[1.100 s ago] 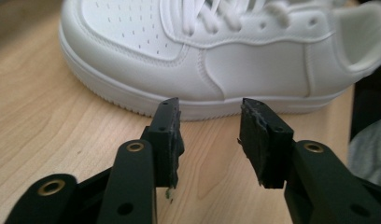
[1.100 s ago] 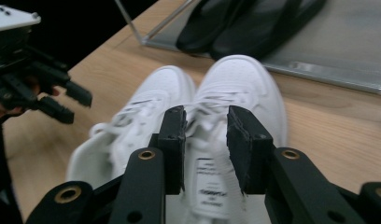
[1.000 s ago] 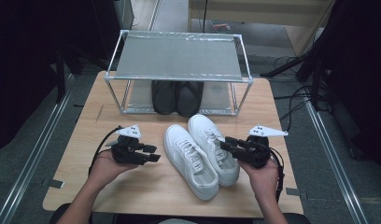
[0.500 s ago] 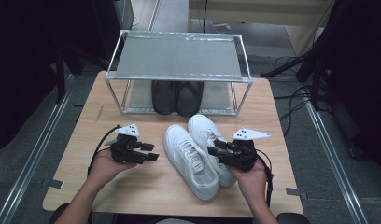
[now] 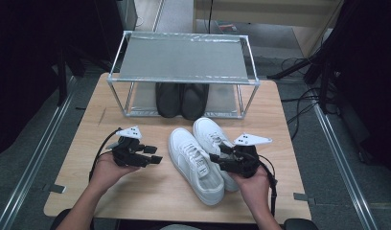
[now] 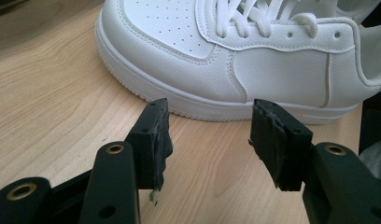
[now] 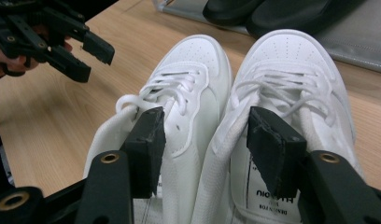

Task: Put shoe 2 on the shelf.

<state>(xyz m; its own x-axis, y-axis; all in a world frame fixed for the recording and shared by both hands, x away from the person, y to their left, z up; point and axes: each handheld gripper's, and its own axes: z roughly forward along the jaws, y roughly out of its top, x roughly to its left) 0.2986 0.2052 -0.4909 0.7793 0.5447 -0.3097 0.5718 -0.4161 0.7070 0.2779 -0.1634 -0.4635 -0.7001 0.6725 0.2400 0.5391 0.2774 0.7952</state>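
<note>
Right gripper (image 5: pixel 221 159) lining up on the shoes (image 5: pixel 203 160)
Fingers just opened, empty; left gripper (image 5: pixel 153 155) too. Best straddle both inner collars, then pinch.

Sneaker pair (image 5: pixel 203 155) mid-table (image 5: pixel 78 158), before rack (image 5: pixel 184 57); dark shoes (image 5: pixel 181 99) under rack shelf.

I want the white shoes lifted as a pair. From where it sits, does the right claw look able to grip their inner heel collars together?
Probably yes. The right claw is open, with jaws just behind the white shoes, either side of their adjoining inner collars, nothing between. The left claw stands apart.
</note>
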